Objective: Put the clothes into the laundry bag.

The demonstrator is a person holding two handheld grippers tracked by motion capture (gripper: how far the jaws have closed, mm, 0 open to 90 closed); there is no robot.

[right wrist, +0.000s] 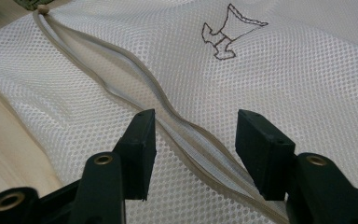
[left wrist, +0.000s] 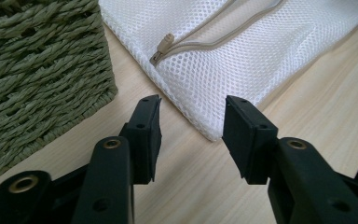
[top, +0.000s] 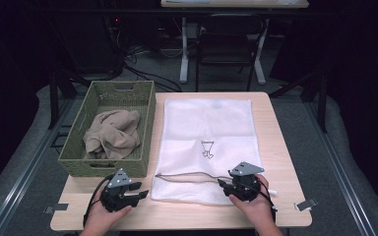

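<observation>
A white mesh laundry bag (top: 205, 142) lies flat on the wooden table, its beige zipper (top: 187, 176) running along the near end. My left gripper (top: 141, 193) is open just off the bag's near left corner (left wrist: 205, 128), with the zipper pull (left wrist: 163, 45) beyond it. My right gripper (top: 224, 183) is open over the bag's near right part, its jaws either side of the wavy zipper line (right wrist: 186, 128). A small embroidered mark (right wrist: 226, 35) sits farther up the mesh. A beige cloth (top: 112, 133) lies crumpled in the green woven basket (top: 74, 147).
The basket's woven wall (left wrist: 37, 65) stands close to the left gripper's left side. Bare table (top: 285, 162) borders the bag on the right. A metal clip (top: 306, 204) sits at the table's near right edge. A chair (top: 229, 44) stands beyond the table.
</observation>
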